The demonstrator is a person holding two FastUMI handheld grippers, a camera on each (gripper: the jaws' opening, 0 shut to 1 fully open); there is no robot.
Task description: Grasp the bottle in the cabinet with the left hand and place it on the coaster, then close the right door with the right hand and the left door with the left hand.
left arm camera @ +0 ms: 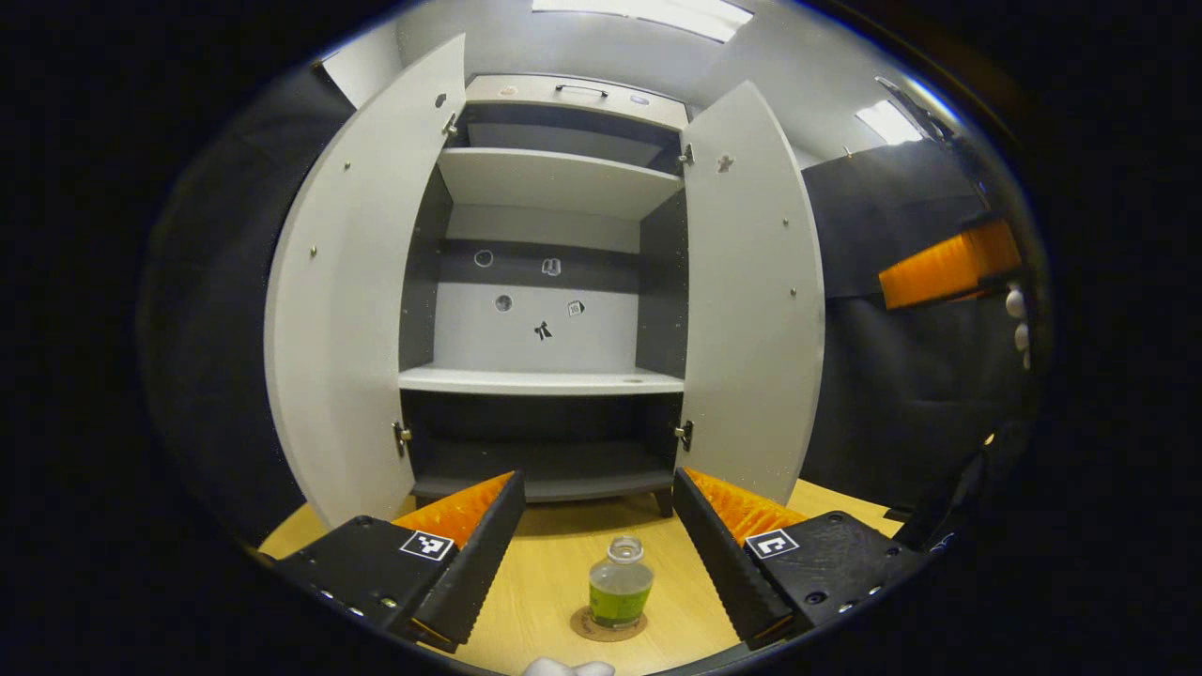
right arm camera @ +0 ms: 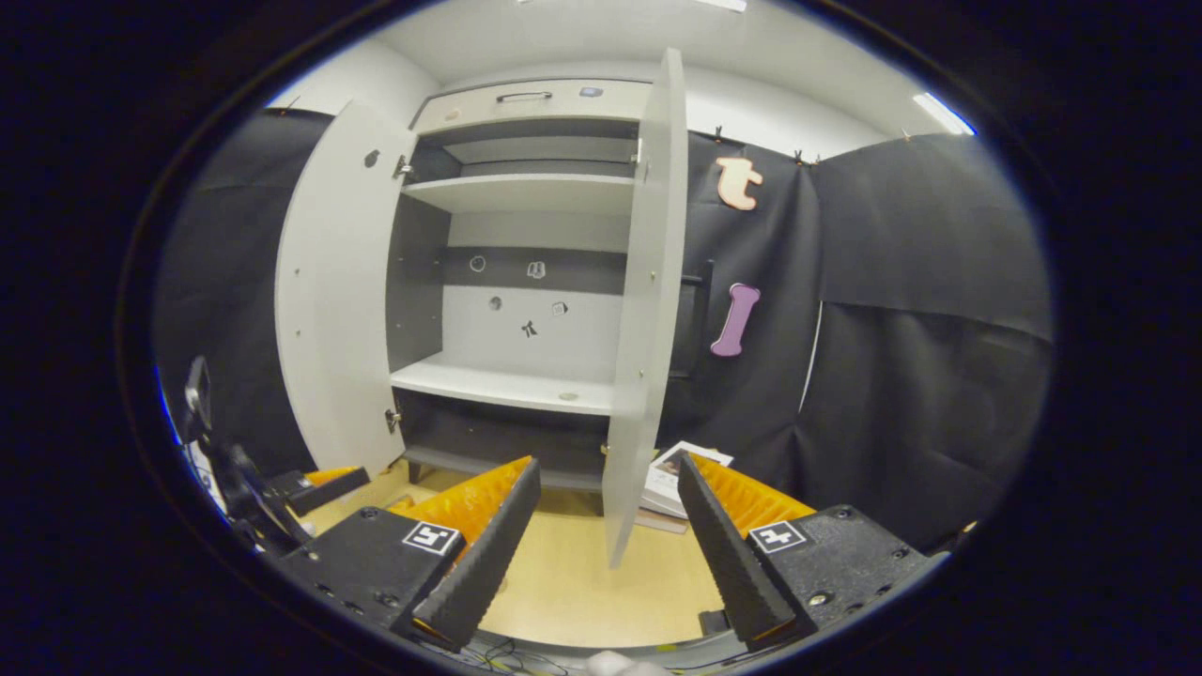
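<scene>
Left gripper view. My left gripper [left arm camera: 596, 563]: jaws spread wide, holding nothing. Between and just past them, the bottle [left arm camera: 620, 584], clear with a green label and no cap visible, stands upright on the round coaster [left arm camera: 608, 626] on the wooden table [left arm camera: 535, 582]. Beyond, the cabinet [left arm camera: 554, 282]: left door [left arm camera: 352, 300] and right door [left arm camera: 751, 300] both swung open, shelves bare apart from small stickers on the back panel. At the far right edge I see part of the other gripper with fingers of the hand holding it.

Right gripper view. My right gripper [right arm camera: 608, 554]: jaws apart, holding nothing. Right door [right arm camera: 643, 310] edge-on straight ahead, between the fingers and beyond them; left door [right arm camera: 329, 282] open. A booklet [right arm camera: 681, 474] lies on the table behind the right door.
</scene>
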